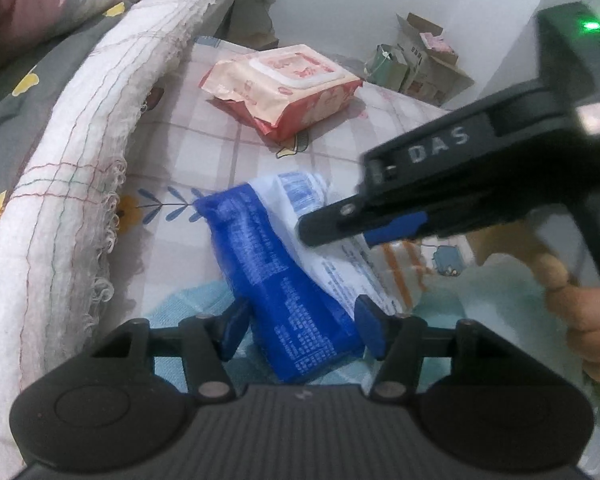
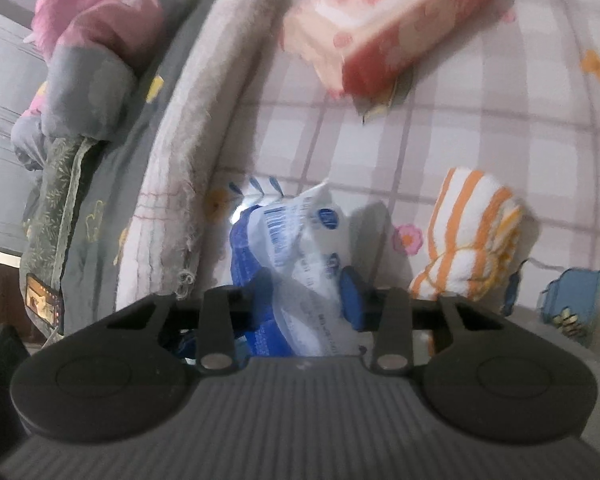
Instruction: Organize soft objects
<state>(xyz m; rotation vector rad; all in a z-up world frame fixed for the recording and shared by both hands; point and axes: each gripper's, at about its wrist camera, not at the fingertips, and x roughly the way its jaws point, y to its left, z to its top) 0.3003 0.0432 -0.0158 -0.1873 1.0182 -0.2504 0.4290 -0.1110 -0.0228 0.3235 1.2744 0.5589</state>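
While both claws (image 1: 300,332) (image 2: 308,300) pinch the blue packet (image 1: 276,268), the towel (image 2: 472,232) lies beside it

Left gripper (image 1: 300,330) and right gripper (image 2: 306,298) angle downward, both clamped on one pack (image 1: 284,280)

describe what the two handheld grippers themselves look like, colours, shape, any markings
Both are black plastic with ribbed bodies, two round discs and silver pivot screws. The left gripper and right gripper each carry blue finger pads. Seen from the left wrist view, the right one shows white "DAS" lettering and a green light.
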